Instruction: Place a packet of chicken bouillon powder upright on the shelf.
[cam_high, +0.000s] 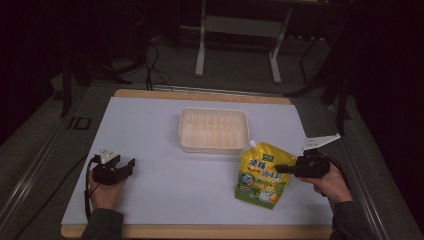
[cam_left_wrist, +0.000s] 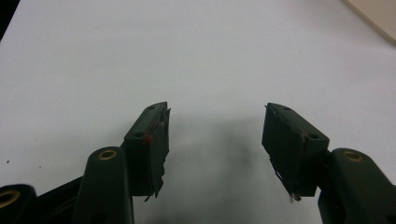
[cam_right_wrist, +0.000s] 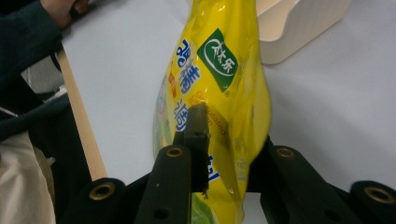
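A yellow spouted pouch (cam_high: 262, 175) with blue and green print lies on the white tabletop, front right, with its white cap toward the tray. My right gripper (cam_high: 281, 168) reaches it from the right edge. In the right gripper view the pouch (cam_right_wrist: 219, 70) sits between the jaws of the right gripper (cam_right_wrist: 229, 135); the left pad (cam_right_wrist: 197, 130) presses on its printed face and the other pad is hidden behind it. My left gripper (cam_high: 130, 165) rests at the front left, far from the pouch. It (cam_left_wrist: 215, 121) stands open over bare table with nothing between its pads.
An empty cream plastic tray (cam_high: 214, 111) sits at mid-table just behind the pouch; its corner (cam_right_wrist: 299, 28) is close to the pouch top. The wooden table edge (cam_high: 200, 231) runs along the front. Metal stand legs (cam_high: 201, 60) rise beyond the table.
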